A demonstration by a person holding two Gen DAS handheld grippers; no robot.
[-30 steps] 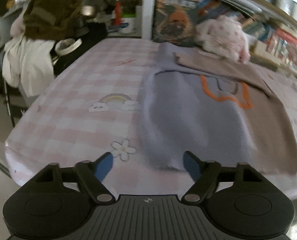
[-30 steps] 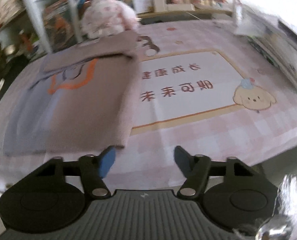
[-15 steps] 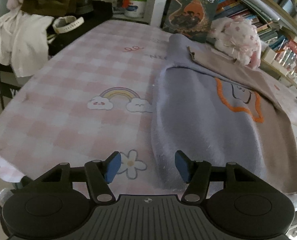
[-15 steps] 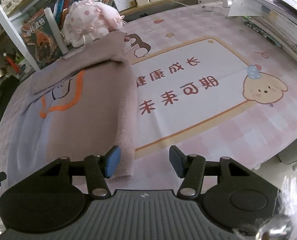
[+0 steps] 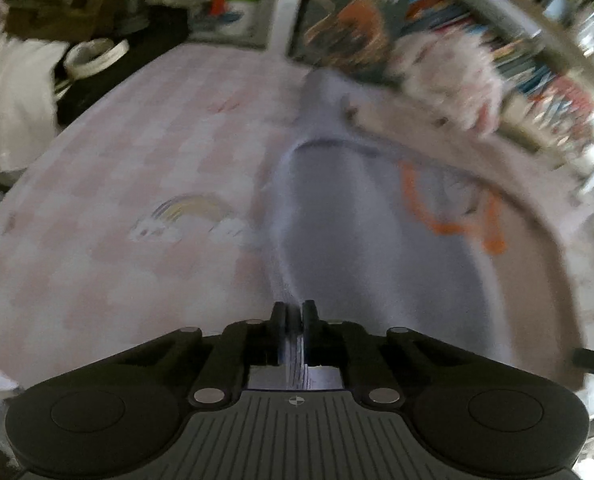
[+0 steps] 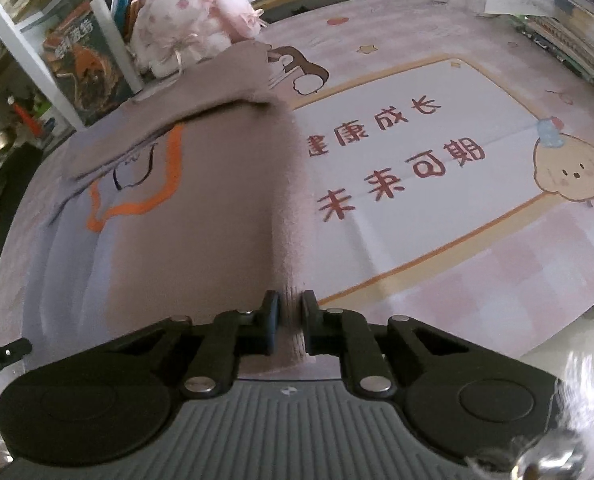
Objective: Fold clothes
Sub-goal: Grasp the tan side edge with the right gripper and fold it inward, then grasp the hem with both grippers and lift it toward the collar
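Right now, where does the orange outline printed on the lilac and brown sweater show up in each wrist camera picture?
Left wrist: the orange outline sits right of centre, on the lilac and brown sweater.
Right wrist: the orange outline sits left of centre.
Shared landmark: the pink plush toy beyond the sweater's far end.

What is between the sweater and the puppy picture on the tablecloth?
In the right wrist view, only bare tablecloth lies between the sweater and the puppy picture: its white panel with red characters.
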